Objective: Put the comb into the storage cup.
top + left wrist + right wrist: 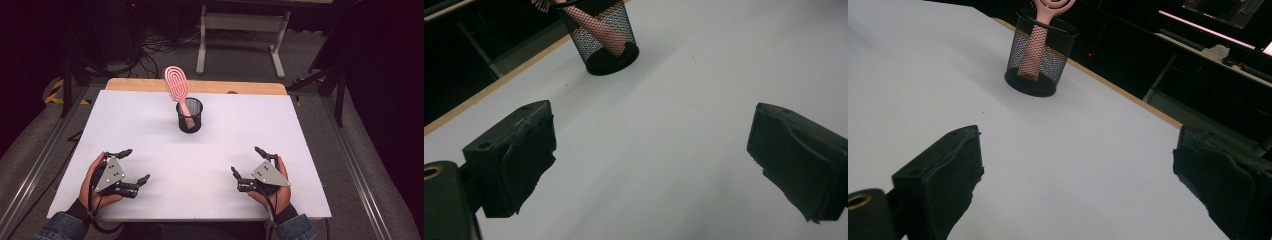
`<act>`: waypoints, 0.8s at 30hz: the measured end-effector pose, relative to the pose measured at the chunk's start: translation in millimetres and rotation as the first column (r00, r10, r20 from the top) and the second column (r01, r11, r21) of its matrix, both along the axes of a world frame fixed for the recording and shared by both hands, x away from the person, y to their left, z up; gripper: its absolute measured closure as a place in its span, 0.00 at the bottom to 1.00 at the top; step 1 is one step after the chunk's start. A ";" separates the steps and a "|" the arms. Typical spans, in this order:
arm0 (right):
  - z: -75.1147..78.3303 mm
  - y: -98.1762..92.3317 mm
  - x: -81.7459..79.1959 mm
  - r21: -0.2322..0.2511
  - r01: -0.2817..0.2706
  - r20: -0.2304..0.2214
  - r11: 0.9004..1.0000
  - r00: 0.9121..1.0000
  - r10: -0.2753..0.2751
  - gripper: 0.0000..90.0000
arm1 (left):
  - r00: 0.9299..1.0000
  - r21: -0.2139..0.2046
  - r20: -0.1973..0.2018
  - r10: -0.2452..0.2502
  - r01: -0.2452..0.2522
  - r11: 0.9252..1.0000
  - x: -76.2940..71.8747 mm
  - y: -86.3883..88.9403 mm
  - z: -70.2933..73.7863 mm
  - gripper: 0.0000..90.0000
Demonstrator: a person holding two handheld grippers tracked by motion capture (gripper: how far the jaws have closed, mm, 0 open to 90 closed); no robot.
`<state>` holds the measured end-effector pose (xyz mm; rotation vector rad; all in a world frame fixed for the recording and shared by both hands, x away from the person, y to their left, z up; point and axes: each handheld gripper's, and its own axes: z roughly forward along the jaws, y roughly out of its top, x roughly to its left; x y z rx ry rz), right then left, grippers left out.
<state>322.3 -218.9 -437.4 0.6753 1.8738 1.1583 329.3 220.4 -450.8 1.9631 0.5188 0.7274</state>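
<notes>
White rectangular table top (150, 150) with a light wooden strip (130, 84) along its far edge; a grey metal frame (240, 30) stands on the floor beyond. Nothing lies between either gripper and the black wire-mesh cylindrical cup (189, 115), set upright near the far middle of the table. In it stands a pink plastic hairbrush (176, 85), handle down, oval head leaning out over the rim. Left gripper (134, 165) and right gripper (246, 161) rest near the front edge, well apart, jaws spread wide and empty.
</notes>
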 end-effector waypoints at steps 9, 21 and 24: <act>1.2 -2.6 0.0 0.011 0.002 0.001 1.000 1.000 -0.002 0.07 | 1.000 0.016 -0.010 -0.007 0.008 1.000 2.4 -2.4 -1.5 0.07; 0.7 -2.6 0.6 0.011 -0.003 -0.004 1.000 1.000 0.003 0.07 | 1.000 0.011 -0.012 -0.011 0.011 1.000 2.6 -2.6 -1.3 0.07; 0.1 -4.4 1.0 0.016 0.000 -0.006 1.000 1.000 0.000 0.07 | 1.000 0.008 -0.019 -0.013 0.013 1.000 4.9 -4.0 -2.0 0.07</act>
